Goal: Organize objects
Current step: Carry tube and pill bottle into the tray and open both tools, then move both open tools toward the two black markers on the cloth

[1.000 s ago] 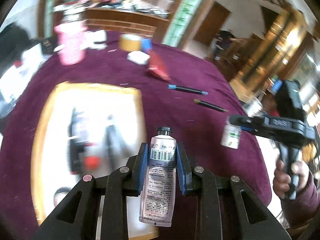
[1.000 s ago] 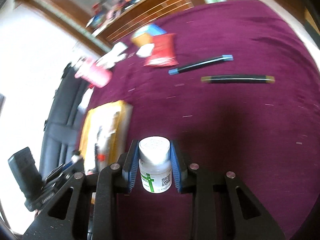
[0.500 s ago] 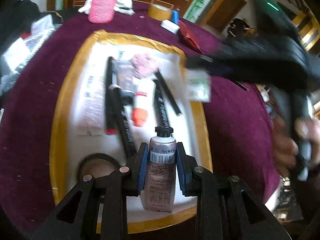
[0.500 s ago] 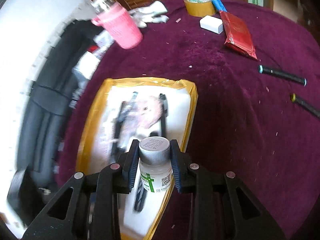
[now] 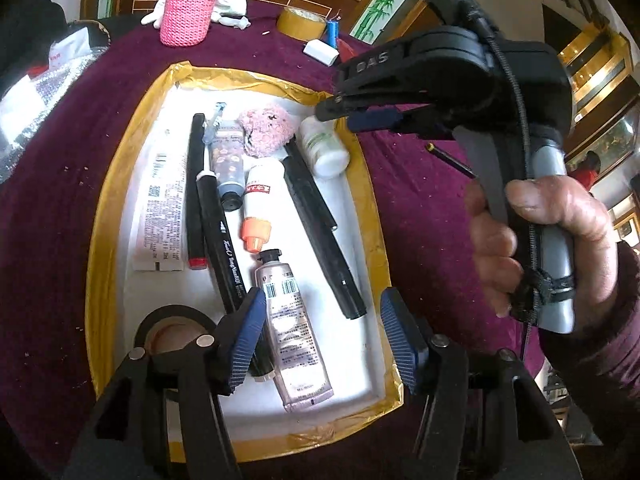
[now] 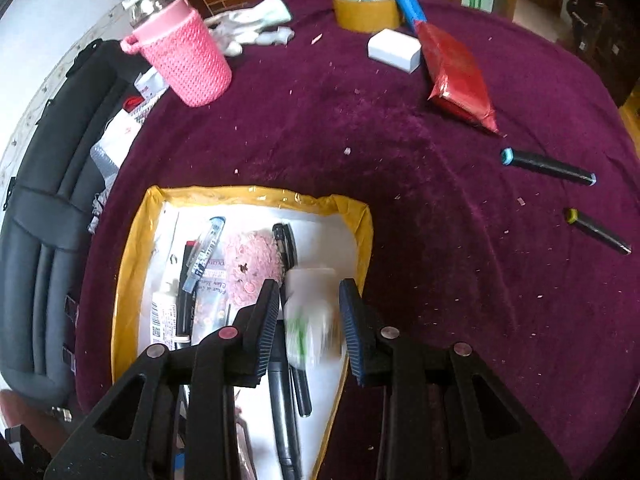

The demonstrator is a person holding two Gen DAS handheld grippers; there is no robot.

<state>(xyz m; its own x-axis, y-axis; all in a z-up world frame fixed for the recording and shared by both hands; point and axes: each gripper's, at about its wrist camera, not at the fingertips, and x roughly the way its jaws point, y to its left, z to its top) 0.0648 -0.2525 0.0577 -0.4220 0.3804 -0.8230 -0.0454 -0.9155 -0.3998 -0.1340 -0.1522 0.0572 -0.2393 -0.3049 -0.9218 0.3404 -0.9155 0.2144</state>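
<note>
A gold-rimmed white tray [image 5: 100,240] lies on the purple cloth and holds pens, tubes and a pink puff. My left gripper [image 5: 324,336] hangs over its near end with jaws opening. The silver tube [image 5: 294,332] lies loose on the tray floor beside the left pad. My right gripper [image 6: 309,292] is over the tray's [image 6: 128,264] far right corner. The white bottle [image 6: 312,328] is blurred at its fingertips, slipping out. In the left wrist view the bottle [image 5: 325,148] rests in the tray under the right gripper [image 5: 340,116].
On the cloth beyond the tray stand a pink knitted cup [image 6: 184,60], a yellow tape roll [image 6: 366,8], a white box [image 6: 394,50] and a red packet [image 6: 456,76]. Two pens [image 6: 548,168] lie at the right. A dark chair [image 6: 40,200] stands left.
Both grippers swung in over the tray and dropped lower. The left jaws spread and the tube fell flat into the tray. The bottle went from a firm hold to sliding out.
</note>
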